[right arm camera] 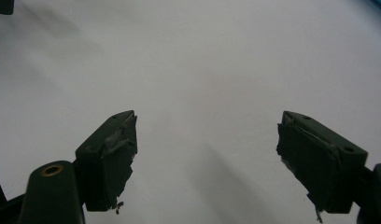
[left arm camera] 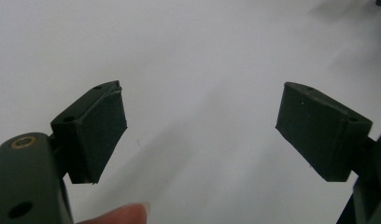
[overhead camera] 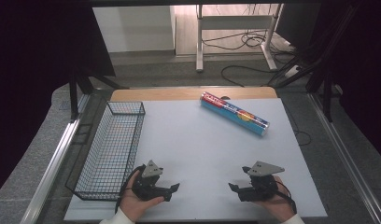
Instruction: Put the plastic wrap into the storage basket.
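Both tools, left [overhead camera: 172,191] and right [overhead camera: 235,189], jaws apart; foil box [overhead camera: 234,113] well beyond; wire basket [overhead camera: 111,147] leftward

Black wire basket [overhead camera: 110,151] at bench [overhead camera: 193,154] left edge. Blue-red foil-wrap box [overhead camera: 235,113] lying diagonal, far right. Cables [overhead camera: 254,42] on floor beyond, near white desk legs [overhead camera: 199,42].

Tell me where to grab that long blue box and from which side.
Grip the long blue box around its middle, jaws across the narrow width, coming down from above. It lies flat and diagonal on the white table, so the right gripper, open and nearer, probably suits best.
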Motion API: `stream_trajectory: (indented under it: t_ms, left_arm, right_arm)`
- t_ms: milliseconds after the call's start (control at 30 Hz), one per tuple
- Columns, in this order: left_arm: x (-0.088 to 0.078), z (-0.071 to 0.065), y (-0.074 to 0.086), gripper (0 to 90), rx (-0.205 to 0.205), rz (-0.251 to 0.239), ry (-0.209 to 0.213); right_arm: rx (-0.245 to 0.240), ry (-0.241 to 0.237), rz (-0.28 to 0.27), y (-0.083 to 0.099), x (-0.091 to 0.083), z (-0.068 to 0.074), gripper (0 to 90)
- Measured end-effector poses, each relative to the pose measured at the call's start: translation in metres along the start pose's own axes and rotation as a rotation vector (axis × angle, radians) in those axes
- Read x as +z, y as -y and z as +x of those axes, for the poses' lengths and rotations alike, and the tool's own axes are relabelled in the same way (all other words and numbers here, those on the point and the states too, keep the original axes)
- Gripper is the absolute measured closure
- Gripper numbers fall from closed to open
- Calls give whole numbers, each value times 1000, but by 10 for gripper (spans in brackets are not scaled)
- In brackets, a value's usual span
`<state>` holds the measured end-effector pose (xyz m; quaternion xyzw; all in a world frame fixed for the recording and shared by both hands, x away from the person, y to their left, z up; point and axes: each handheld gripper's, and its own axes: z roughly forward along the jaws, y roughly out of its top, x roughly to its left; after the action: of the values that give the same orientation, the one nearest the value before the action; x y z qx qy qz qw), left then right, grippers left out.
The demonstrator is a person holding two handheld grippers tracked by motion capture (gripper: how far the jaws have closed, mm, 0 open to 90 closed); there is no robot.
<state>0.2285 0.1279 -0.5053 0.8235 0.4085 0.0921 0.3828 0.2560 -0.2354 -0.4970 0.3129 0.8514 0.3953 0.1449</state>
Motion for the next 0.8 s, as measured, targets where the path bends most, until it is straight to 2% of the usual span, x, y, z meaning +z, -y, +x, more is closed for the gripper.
stream_trajectory:
  t_ms: [167,400,500,633,700,800]
  left_arm:
    - [-2,0,0,159,11,-4,-1]
    - [-6,-1,-1,159,23,-10,-2]
    - [-6,-5,0,157,42,-3,-1]
    - [-7,-5,0,157,34,-7,-8]
    - [-7,-4,0,157,23,-10,-5]
    - [-5,-5,1,157,39,0,-3]
  right_arm:
    - [-5,-19,-11,-1,0,-1,219]
    - [-41,-38,4,-1,1,2,228]
    - [-63,-57,9,-2,2,7,236]
    - [-69,-75,20,-5,4,10,239]
    - [-70,-73,22,-6,4,11,238]
    - [-74,-58,21,-9,1,11,236]
